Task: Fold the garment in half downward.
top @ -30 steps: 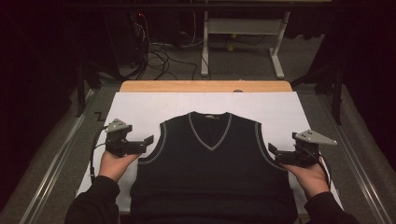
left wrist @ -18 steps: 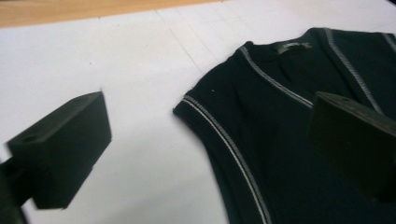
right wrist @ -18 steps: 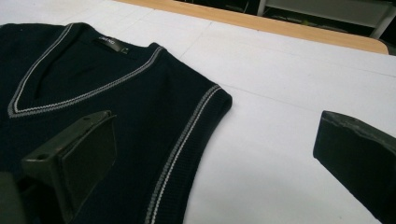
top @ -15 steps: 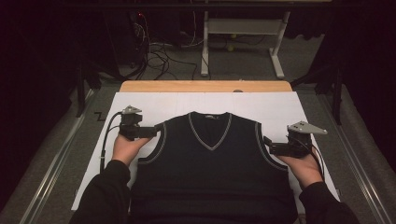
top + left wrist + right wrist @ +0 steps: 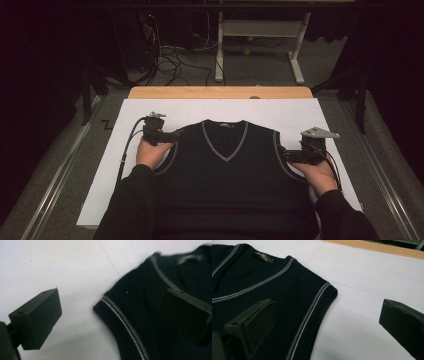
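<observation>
Vest (image 5: 225,175) lies flat and face up on the white sheet (image 5: 300,112) that covers the worktop (image 5: 220,92), collar away from the person, hem toward them. The step in hand looks like the approach to a grasp at both armholes, probably the start of a fold. The left hand-held gripper (image 5: 172,134) sits at the vest's shoulder corner, jaws spread wide, one over the white sheet and one over the knit. The right hand-held gripper (image 5: 284,152) is at the opposite armhole, jaws likewise wide, straddling the ribbed edge and holding nothing. Next, each would need to come down until one jaw slips under the trim (image 5: 308,320), then close on the fabric without dragging the sheet beneath. The vest is dark, nearly black, with a V-neck and pale double stripes along neckline (image 5: 224,145) and armholes; a small label (image 5: 262,255) shows inside the collar. It looks smooth, without obvious wrinkles.
</observation>
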### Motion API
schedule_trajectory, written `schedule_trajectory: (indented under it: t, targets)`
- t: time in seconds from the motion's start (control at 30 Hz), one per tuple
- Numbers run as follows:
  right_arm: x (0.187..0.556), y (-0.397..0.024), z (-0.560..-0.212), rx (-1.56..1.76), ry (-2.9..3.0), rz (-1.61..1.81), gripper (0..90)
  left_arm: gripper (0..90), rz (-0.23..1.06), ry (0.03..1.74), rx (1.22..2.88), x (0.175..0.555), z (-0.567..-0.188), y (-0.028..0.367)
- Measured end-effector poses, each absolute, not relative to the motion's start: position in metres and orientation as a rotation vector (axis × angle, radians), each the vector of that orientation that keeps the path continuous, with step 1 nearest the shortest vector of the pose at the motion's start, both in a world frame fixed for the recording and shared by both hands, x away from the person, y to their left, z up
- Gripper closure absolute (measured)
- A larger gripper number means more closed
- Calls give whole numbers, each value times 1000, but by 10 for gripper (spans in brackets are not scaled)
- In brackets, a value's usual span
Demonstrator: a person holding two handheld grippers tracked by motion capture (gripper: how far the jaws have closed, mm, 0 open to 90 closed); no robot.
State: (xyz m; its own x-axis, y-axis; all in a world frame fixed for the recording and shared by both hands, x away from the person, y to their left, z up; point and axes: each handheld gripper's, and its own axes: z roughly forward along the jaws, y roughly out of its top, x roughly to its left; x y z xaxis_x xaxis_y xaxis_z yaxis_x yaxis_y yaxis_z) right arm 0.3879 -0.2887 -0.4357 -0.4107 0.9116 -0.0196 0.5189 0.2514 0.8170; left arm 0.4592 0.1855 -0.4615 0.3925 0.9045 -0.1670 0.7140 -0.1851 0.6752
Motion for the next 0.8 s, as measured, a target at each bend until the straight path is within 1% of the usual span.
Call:
schedule_trajectory:
  t: [0.07, 0.17, 0.27, 0.3, 0.33, 0.37, 0.4, 0.47, 0.6, 0.7, 0.73, 0.8]
  targets:
    - [388, -289, -436, 1295, 2033, 1031, 8, 32, 366, 1393, 1983, 461, -463, 183]
    - [389, -289, -438, 1309, 2044, 1023, 12, 63, 352, 1417, 1975, 464, -466, 184]
    - [391, -288, -441, 1313, 2060, 1001, 21, 130, 351, 1454, 1977, 466, -468, 183]
    - [392, -287, -441, 1313, 2062, 998, 26, 155, 332, 1489, 1989, 468, -470, 181]
    - [393, -287, -442, 1308, 2065, 996, 34, 186, 331, 1495, 1995, 469, -471, 181]
    - [394, -286, -443, 1317, 2067, 998, 47, 187, 331, 1488, 1997, 468, -471, 180]
    - [395, -286, -443, 1320, 2072, 1000, 68, 213, 337, 1470, 2004, 467, -471, 179]
    - [400, -285, -446, 1334, 2088, 995, 106, 291, 354, 1443, 2035, 465, -471, 175]
    - [412, -283, -452, 1382, 2102, 967, 157, 420, 369, 1451, 2040, 460, -470, 165]
    - [425, -281, -456, 1416, 2115, 905, 194, 589, 331, 1434, 2017, 458, -470, 164]
    - [429, -280, -458, 1432, 2114, 904, 215, 615, 327, 1437, 2008, 457, -471, 164]
    - [437, -278, -459, 1450, 2123, 893, 229, 653, 313, 1433, 1992, 456, -471, 165]
